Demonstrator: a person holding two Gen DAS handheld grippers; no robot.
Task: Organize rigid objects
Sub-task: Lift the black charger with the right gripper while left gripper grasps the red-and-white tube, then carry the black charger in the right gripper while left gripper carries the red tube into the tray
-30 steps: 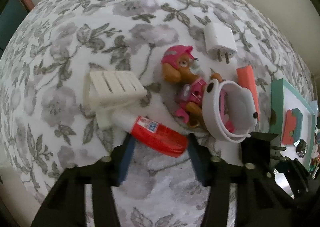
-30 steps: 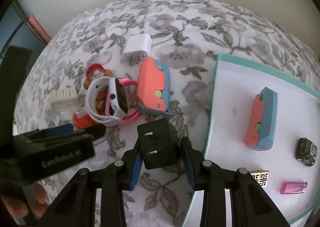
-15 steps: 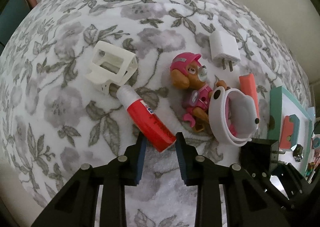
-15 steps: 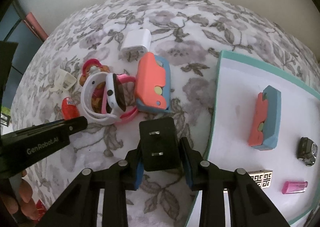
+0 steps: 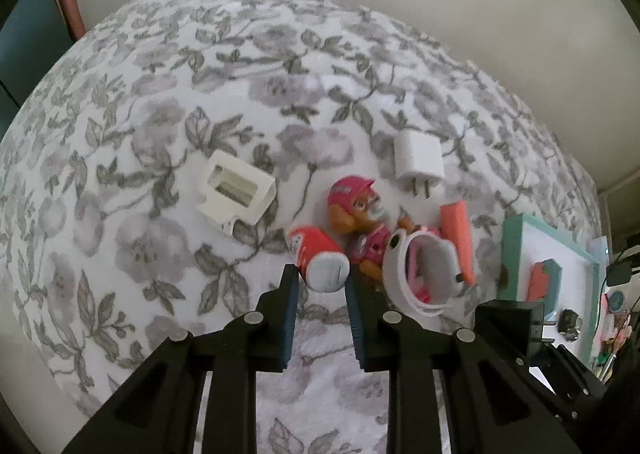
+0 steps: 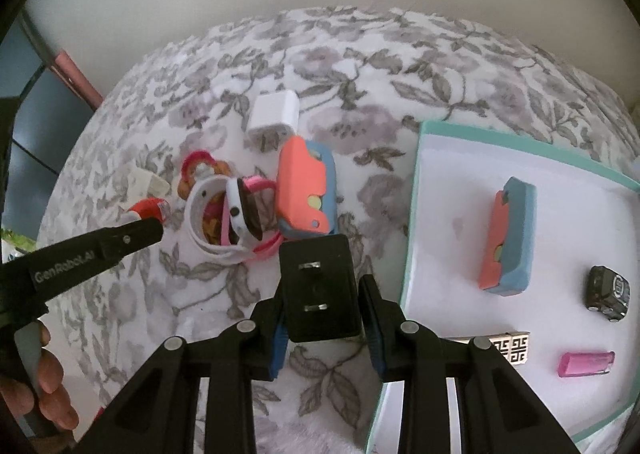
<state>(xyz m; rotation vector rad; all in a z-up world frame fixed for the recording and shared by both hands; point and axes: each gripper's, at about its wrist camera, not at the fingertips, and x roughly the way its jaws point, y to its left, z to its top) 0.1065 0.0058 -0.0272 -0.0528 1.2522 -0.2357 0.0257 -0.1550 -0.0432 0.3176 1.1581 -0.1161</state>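
Left gripper (image 5: 320, 286) is pinching a red tube (image 5: 318, 260) with a white end, just below frame center, lifted off the floral cloth (image 5: 160, 114) and pointing at the camera. Right gripper (image 6: 322, 310) is clamped on a black plug adapter (image 6: 318, 290), prongs facing up, bottom center, just left of the teal-rimmed tray (image 6: 412, 214).

Red tube (image 5: 318, 259) w/ white cap, clamped in left tool (image 5: 320, 286), lifted off the floral bed. Black charger (image 6: 319, 286), prongs up, clamped in right tool (image 6: 323, 306) just left of teal tray (image 6: 412, 214). White charger (image 6: 275, 115), dog toy (image 5: 358, 214), white band (image 6: 218, 214) & coral-blue block (image 6: 306, 190) lie clustered on bed
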